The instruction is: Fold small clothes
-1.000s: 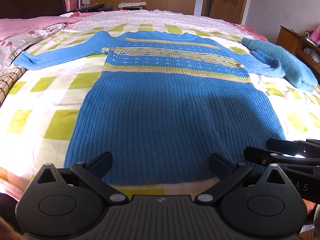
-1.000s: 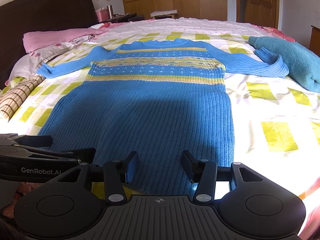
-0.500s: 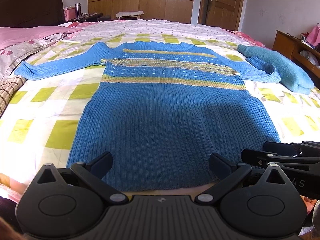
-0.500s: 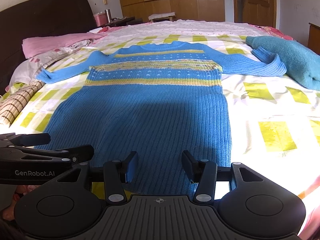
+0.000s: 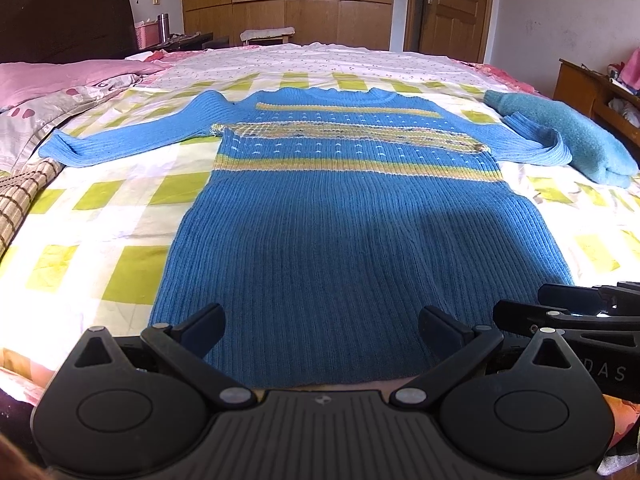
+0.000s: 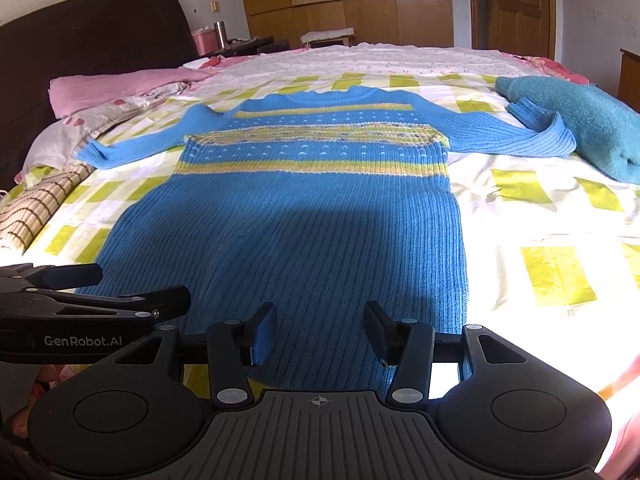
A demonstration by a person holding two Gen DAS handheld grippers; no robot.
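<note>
A small blue knit sweater (image 5: 352, 216) with yellow stripes lies flat on the bed, hem towards me, both sleeves spread out; it also shows in the right wrist view (image 6: 312, 208). My left gripper (image 5: 322, 330) is open and empty, just above the hem's left half. My right gripper (image 6: 320, 334) is open and empty above the hem's right half. Each gripper shows in the other's view: the right gripper (image 5: 568, 312) at the lower right, the left gripper (image 6: 92, 296) at the lower left.
The bed has a white and green checked sheet (image 5: 100, 208). A folded teal garment (image 6: 584, 124) lies by the right sleeve. Pink pillows (image 6: 120, 88) and a dark headboard (image 6: 88, 28) are at the left. A wooden wardrobe (image 5: 288, 0) and a door (image 5: 452, 4) stand behind.
Both grippers have risen and tilted up a little, so more of the far room shows. The sweater has not moved and the jaws stay open.
</note>
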